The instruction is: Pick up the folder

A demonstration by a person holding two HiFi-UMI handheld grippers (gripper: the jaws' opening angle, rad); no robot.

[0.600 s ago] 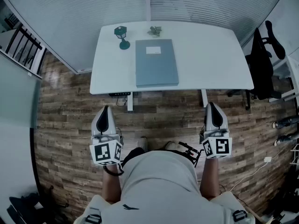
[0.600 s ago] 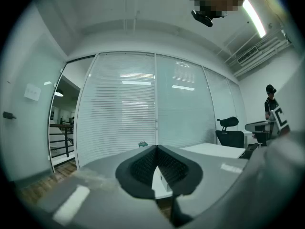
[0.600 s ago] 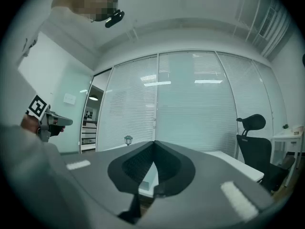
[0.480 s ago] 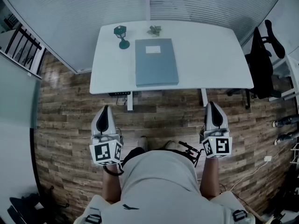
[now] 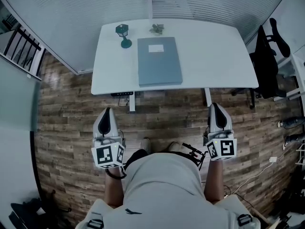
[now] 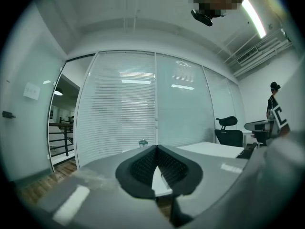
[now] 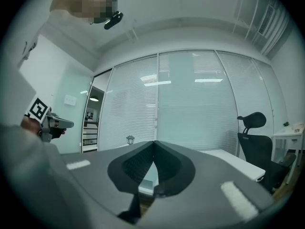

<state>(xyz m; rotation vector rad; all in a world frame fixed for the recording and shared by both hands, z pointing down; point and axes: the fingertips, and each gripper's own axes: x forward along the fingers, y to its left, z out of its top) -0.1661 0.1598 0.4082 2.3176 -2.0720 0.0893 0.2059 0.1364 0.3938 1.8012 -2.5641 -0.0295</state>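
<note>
A blue-grey folder (image 5: 159, 61) with a white label lies flat on the white desk (image 5: 214, 56), left of its middle. My left gripper (image 5: 106, 114) is held level over the wooden floor, well short of the desk's front edge, jaws shut and empty. My right gripper (image 5: 217, 109) hangs the same way at the right, shut with nothing in it. In the left gripper view the shut jaws (image 6: 156, 148) point at the desk's edge (image 6: 209, 149). In the right gripper view the shut jaws (image 7: 153, 142) face the desk too.
A small green lantern-shaped lamp (image 5: 123, 35) and a little plant (image 5: 157, 30) stand at the desk's back, behind the folder. A black office chair (image 5: 269, 61) stands right of the desk. Glass walls with blinds rise behind it. A railing (image 5: 21, 49) is at far left.
The view has shifted slightly; the desk sits a touch higher in the head view. Both grippers stay in place, shut.
</note>
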